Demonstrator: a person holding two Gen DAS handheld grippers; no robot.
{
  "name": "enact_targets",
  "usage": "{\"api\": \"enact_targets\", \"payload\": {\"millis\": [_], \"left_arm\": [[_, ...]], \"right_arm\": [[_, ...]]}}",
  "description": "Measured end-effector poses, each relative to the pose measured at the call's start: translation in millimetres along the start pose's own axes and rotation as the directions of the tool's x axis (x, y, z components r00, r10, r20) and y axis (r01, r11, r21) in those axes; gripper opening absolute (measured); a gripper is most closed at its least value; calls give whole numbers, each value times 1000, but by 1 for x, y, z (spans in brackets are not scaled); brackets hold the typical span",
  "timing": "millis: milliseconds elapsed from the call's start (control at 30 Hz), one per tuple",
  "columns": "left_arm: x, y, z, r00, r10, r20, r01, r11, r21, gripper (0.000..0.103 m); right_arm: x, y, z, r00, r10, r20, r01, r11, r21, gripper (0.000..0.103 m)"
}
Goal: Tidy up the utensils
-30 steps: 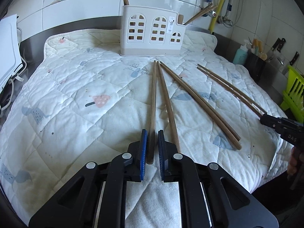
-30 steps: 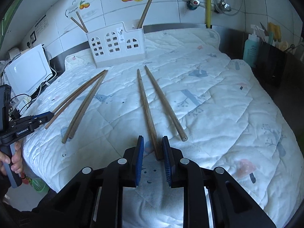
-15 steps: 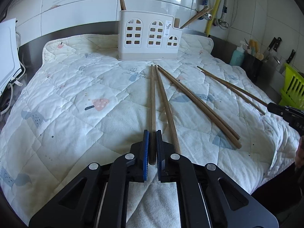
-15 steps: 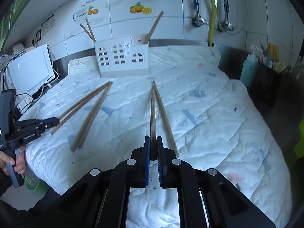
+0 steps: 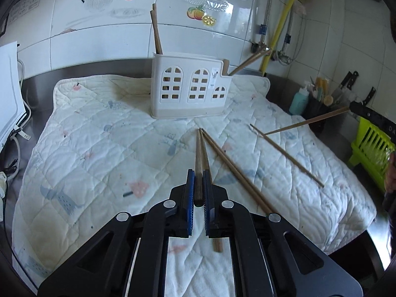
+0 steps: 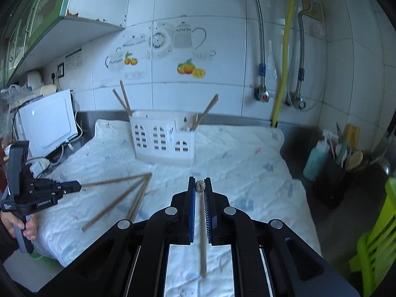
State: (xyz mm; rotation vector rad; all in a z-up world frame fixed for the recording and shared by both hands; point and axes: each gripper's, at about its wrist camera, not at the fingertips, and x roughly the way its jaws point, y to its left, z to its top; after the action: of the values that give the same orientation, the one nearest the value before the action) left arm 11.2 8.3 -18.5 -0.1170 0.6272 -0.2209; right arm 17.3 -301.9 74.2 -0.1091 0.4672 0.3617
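Each claw is clamped on one chopstick: left claw [image 5: 198, 185] grips its chopstick [image 5: 198, 158] low over the quilt [image 5: 99, 153], right claw [image 6: 200, 185] lifts another chopstick [image 6: 203, 235], before the white holder [image 6: 162, 139]

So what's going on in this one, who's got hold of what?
A person is sorting wooden chopsticks into a white holder on a quilted mat. The left gripper is shut on one chopstick, its far tip low over the mat. The right gripper holds another chopstick lifted clear. Four more lie loose; a few already stand in the holder.
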Motion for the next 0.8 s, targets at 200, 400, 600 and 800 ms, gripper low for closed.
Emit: {"api": "enact_targets", "payload": {"millis": [200,400,600,800], "left_arm": [[-5,2,31,999,-11,36,11,1000,9,5],[-8,6,60,998,-19,62,18,1000,19,5],[-10,8,84,995,-22,93,20,1000,22,5],[-9,2,106,993,-24,118,18,998,56,5]], "right_arm": [[10,-21,71,995,97,-4,-97,995,20,7],[12,-26,138,982,190,14,-190,982,-9,7],[43,-15,183,978,209,-16,-210,977,-31,7],[108,-7,199,974,183,-134,-186,982,-15,7]]}}
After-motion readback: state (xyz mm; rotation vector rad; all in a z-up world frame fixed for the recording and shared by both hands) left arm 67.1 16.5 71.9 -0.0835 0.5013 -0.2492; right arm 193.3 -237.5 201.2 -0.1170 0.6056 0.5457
